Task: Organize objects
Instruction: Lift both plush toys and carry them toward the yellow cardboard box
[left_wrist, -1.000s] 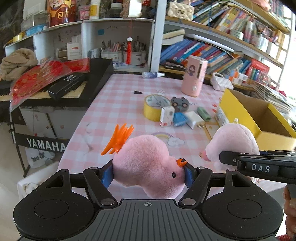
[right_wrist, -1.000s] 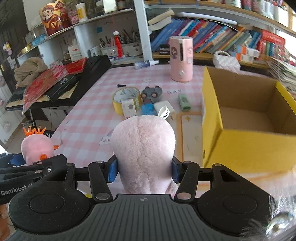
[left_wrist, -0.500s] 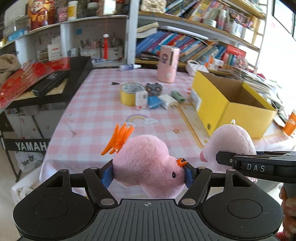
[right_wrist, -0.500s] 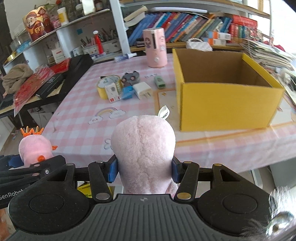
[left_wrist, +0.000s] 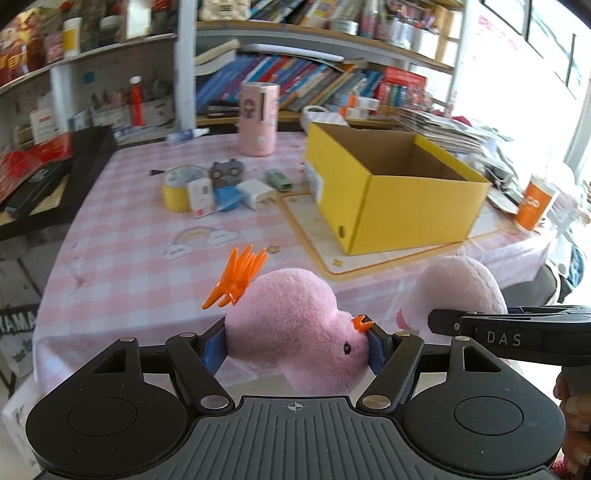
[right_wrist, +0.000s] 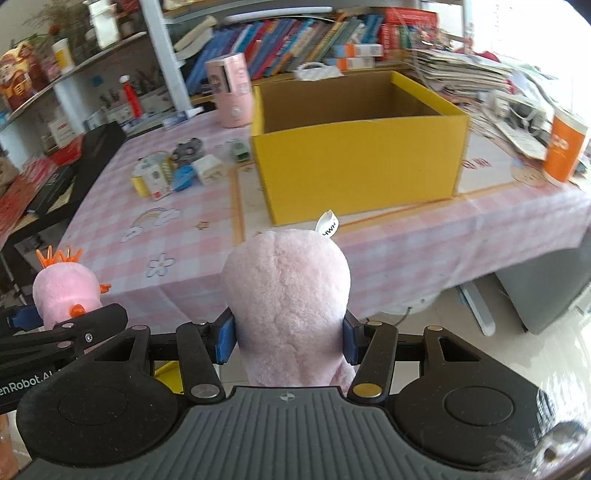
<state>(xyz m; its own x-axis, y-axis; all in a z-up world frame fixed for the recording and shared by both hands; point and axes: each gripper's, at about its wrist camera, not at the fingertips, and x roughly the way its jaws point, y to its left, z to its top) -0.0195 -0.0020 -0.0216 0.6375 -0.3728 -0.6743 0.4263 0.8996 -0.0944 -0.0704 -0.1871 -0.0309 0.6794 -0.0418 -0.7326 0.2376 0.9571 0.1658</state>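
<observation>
My left gripper (left_wrist: 295, 345) is shut on a pink plush chick (left_wrist: 291, 328) with an orange crest, lying sideways between the blue pads. My right gripper (right_wrist: 286, 338) is shut on a paler pink plush toy (right_wrist: 286, 295) with a white tag at its top. Both toys hang in the air before the near edge of the pink checked table (left_wrist: 129, 273). In the left wrist view the pale plush (left_wrist: 458, 291) shows to the right; in the right wrist view the chick (right_wrist: 64, 291) shows at far left. An open, empty yellow cardboard box (right_wrist: 358, 155) stands on the table ahead.
Small items cluster left of the box: a yellow tape roll (left_wrist: 179, 188), a white carton (left_wrist: 201, 195), a blue piece (left_wrist: 225, 197), a white charger (left_wrist: 255, 190), a green item (left_wrist: 279, 179). A pink cylinder (left_wrist: 258, 118) stands behind, an orange cup (right_wrist: 563, 147) at right. Bookshelves line the back.
Both grippers have swung to the right with their toys still held; the yellow box has come from the right edge toward the middle of both views, and the piano has slid off left.
</observation>
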